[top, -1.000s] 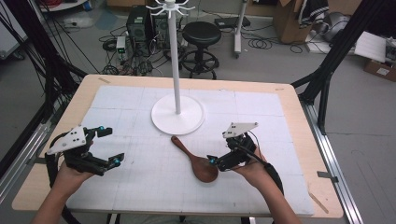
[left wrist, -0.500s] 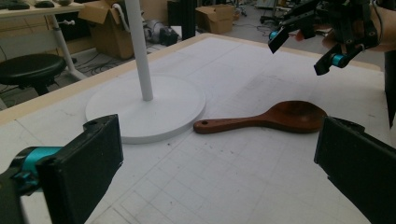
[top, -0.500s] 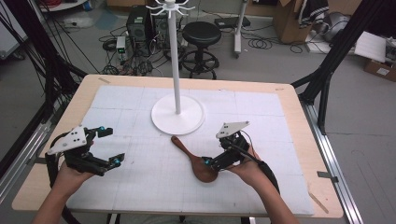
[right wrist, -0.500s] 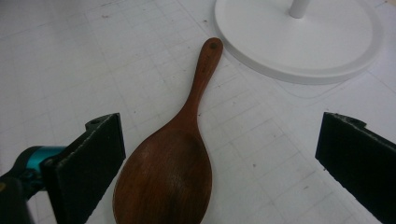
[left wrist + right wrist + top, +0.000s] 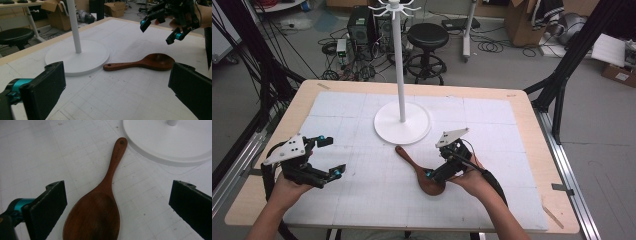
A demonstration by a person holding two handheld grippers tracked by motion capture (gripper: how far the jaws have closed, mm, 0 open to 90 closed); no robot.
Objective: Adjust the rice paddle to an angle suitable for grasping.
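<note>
A dark wooden spoon (image 5: 418, 170) lies flat on the white mat, its handle end pointing at the white stand's round base (image 5: 402, 123). My right gripper (image 5: 435, 172) hovers open just above the spoon's bowl (image 5: 93, 217), one jaw on each side, not touching it. The spoon's handle (image 5: 115, 157) has a small hole at its tip. My left gripper (image 5: 329, 157) is held open at the table's left side, well apart from the spoon (image 5: 143, 62). In the left gripper view, the right gripper (image 5: 160, 30) hangs above the bowl end.
The white stand's pole (image 5: 399, 65) rises from the base at the table's middle back, with hooks at the top. The wooden table edge (image 5: 412, 86) borders the white gridded mat (image 5: 362, 200). A black stool (image 5: 427, 37) and cables sit on the floor behind.
My right gripper has moved left and down over the spoon's bowl. The left gripper and the spoon have stayed in place.
</note>
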